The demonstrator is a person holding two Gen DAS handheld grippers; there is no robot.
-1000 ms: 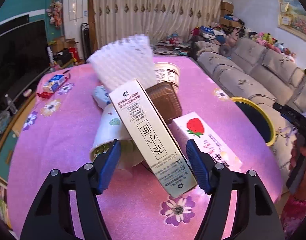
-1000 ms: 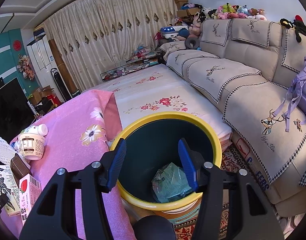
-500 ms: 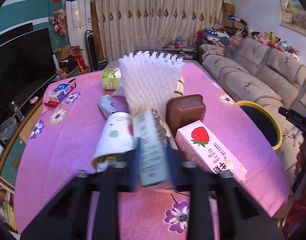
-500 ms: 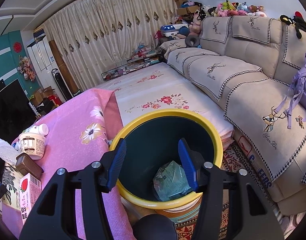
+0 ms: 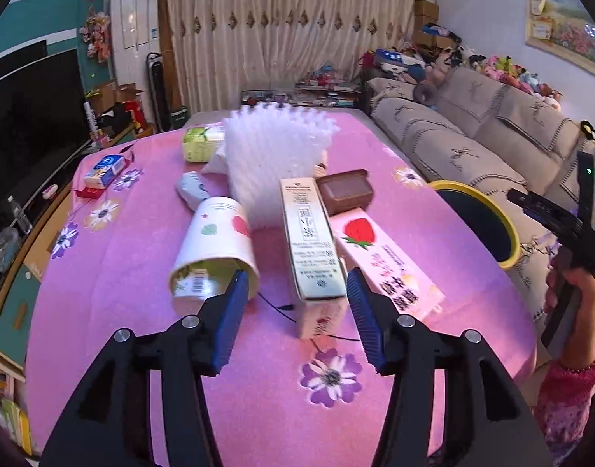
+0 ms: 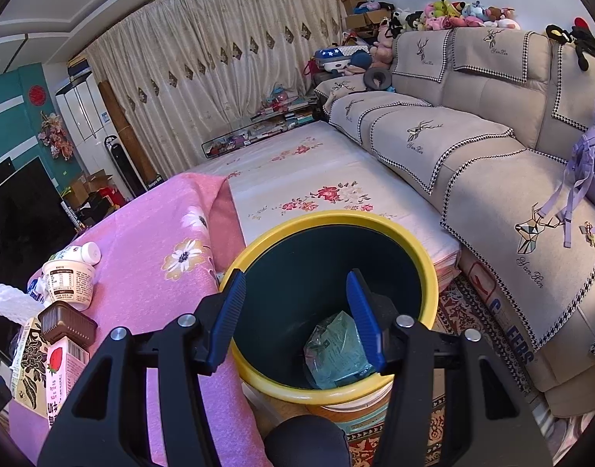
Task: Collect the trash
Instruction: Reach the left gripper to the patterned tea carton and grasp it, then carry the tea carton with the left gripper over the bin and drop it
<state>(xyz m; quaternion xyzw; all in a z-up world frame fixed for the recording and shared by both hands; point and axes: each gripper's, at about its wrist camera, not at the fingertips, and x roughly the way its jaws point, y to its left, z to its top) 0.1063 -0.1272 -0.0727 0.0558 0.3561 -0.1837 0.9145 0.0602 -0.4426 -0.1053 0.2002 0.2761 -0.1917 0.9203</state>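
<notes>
Left claw jaws have just been opened, nothing is gripped, though the tall tea carton on the pink table is straddled loosely, so it could easily get knocked over if bumped.

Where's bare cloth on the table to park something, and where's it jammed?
Free: the near strip around the purple flower, and the left side between the paper cup and the blue packet. Also right of the strawberry carton toward the bin. Crowded: the centre, cup, tall box, carton, brown tub, foam net.
</notes>
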